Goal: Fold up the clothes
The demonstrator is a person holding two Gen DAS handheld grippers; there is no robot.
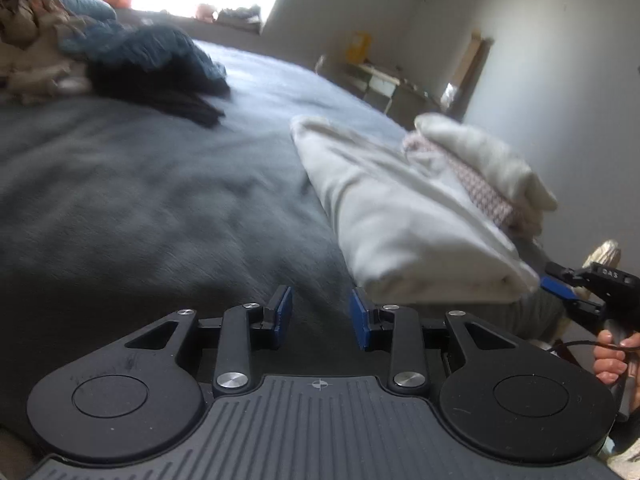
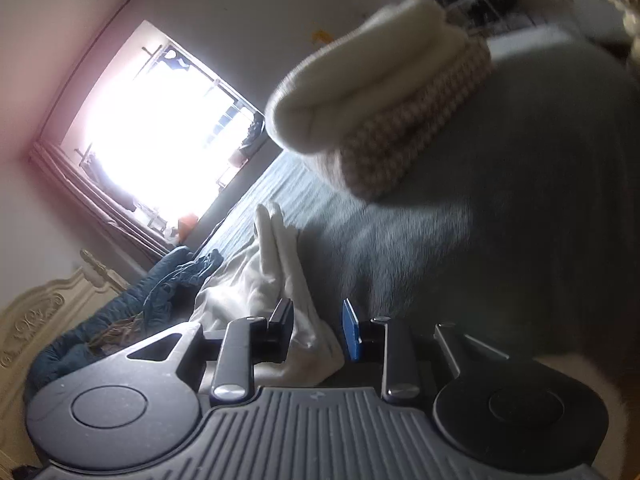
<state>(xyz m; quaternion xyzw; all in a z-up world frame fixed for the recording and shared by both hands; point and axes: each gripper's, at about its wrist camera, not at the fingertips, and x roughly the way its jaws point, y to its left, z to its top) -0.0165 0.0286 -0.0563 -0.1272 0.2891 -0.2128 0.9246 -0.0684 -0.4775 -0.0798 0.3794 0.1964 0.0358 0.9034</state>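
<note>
My left gripper (image 1: pixel 320 314) is open with nothing between its blue pads, low over the grey bed cover (image 1: pixel 160 208). Just ahead and to its right lies a folded white garment (image 1: pixel 400 216). Behind that garment sits a small stack of folded clothes (image 1: pixel 480 168), cream over a checked piece. At the garment's near right corner is my right gripper (image 1: pixel 560 280), held by a hand (image 1: pixel 610 356). In the right wrist view, my right gripper (image 2: pixel 316 330) is open, with the white garment (image 2: pixel 288 272) reaching in between its fingers. The folded stack (image 2: pixel 380 100) is farther along the bed.
A heap of unfolded clothes lies at the far left of the bed: blue fabric (image 1: pixel 160 52), a black piece (image 1: pixel 168 92) and beige cloth (image 1: pixel 32 40). A bright window (image 2: pixel 160 128), a cream headboard (image 2: pixel 36 316) and a low shelf (image 1: pixel 384 84) by the wall border the bed.
</note>
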